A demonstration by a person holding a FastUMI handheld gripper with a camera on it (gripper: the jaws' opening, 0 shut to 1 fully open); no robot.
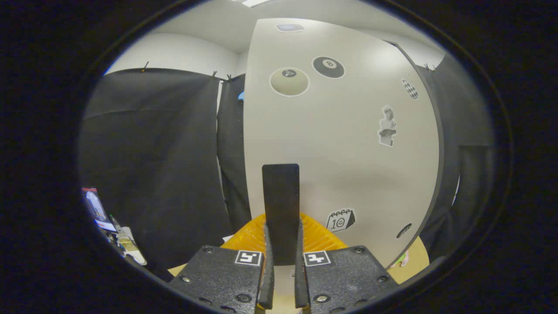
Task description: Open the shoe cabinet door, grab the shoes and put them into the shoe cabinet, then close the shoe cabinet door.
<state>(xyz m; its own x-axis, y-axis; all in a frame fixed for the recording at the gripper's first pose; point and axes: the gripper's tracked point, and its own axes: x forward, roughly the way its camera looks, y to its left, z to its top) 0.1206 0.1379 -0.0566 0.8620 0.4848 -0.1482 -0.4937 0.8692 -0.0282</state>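
The white shoe cabinet door (pixel 340 144), dotted with stickers, stands upright right in front of me, with a dark edge running down its right side. My gripper (pixel 281 174) is shut, its two fingers pressed together into one block that rises in front of the door's lower part. I cannot tell whether the tips touch the door. Behind the fingers, at the foot of the door, lies an orange ridged object (pixel 320 237), partly hidden; I cannot tell whether it is a shoe.
Black cloth (pixel 152 165) hangs to the left of the door and again to its right. Some small clutter (pixel 117 235) sits low at the far left. A tan surface (pixel 414 257) lies under the door's right corner.
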